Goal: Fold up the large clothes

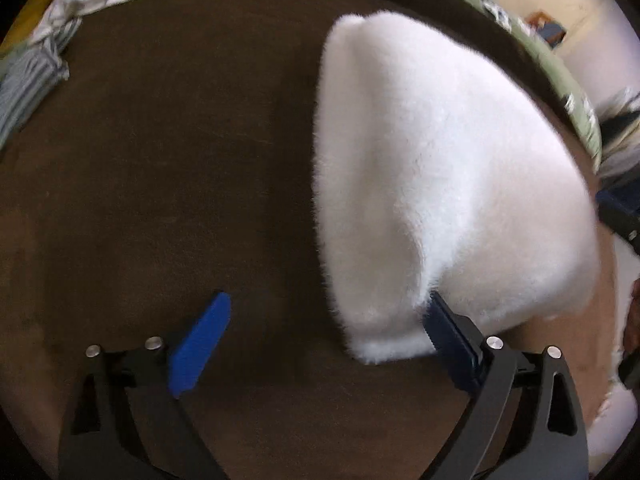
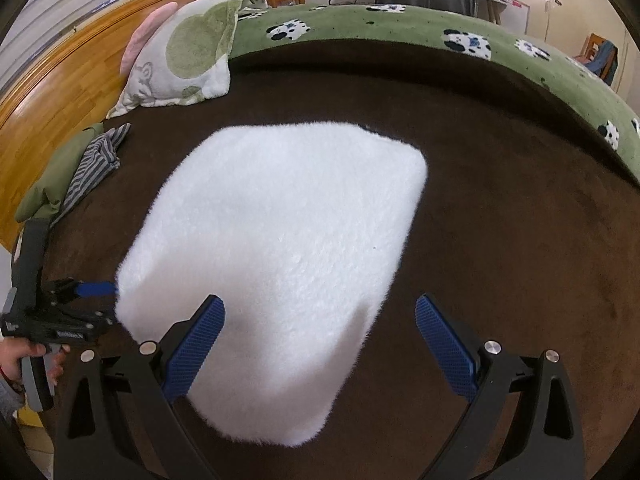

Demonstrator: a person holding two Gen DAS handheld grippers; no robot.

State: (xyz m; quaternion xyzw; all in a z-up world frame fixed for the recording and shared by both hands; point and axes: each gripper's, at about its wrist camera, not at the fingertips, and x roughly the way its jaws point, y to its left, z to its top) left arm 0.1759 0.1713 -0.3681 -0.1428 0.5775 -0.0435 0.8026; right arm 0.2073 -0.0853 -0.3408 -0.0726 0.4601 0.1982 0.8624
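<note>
A white fluffy garment lies folded into a thick pad on the dark brown blanket. In the left wrist view the garment fills the right half. My left gripper is open beside the garment's left edge; its right finger touches the fleece, its left finger is over bare blanket. It also shows in the right wrist view, at the garment's left edge. My right gripper is open over the garment's near end, holding nothing.
A green-patterned pillow and a striped grey cloth lie at the far left by the wooden headboard. A green blanket with panda prints runs along the far edge. Room furniture stands beyond.
</note>
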